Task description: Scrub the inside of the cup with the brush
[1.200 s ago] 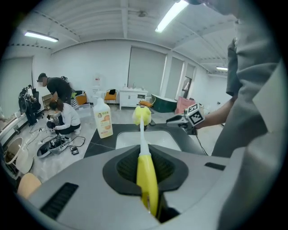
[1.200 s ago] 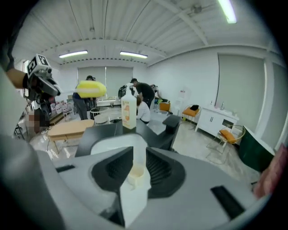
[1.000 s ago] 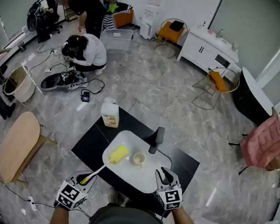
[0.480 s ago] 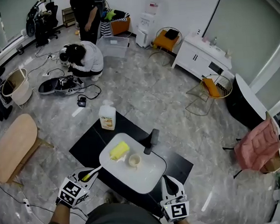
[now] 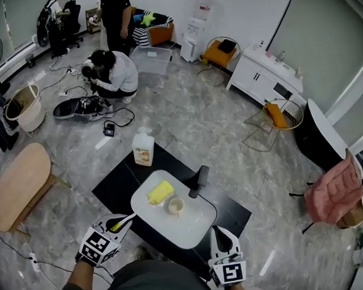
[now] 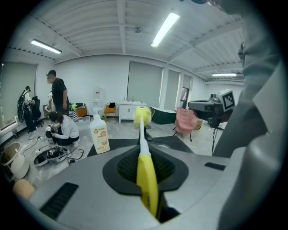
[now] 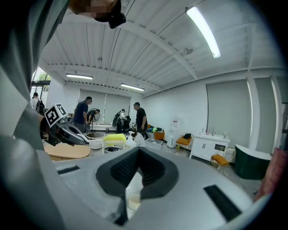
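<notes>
Now, in the head view, the right gripper (image 5: 216, 233) is backing away from the cup (image 5: 174, 205), leaving it unheld on the tray (image 5: 196, 226), with the brush (image 5: 160, 191) head just beside the cup. In the left gripper view, the left gripper (image 6: 148, 197) is clamping the brush handle. In the right gripper view, the jaws are gaping slightly, empty, so scrubbing is seemingly pausing.

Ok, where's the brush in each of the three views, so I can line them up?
Head view: the brush is lower left of centre, its yellow head over the white tray and its handle in the left gripper.
Left gripper view: dead centre, running up from the jaws shut on it.
Right gripper view: only its yellow head, left of centre.
Shared landmark: the white cabinet.
</notes>
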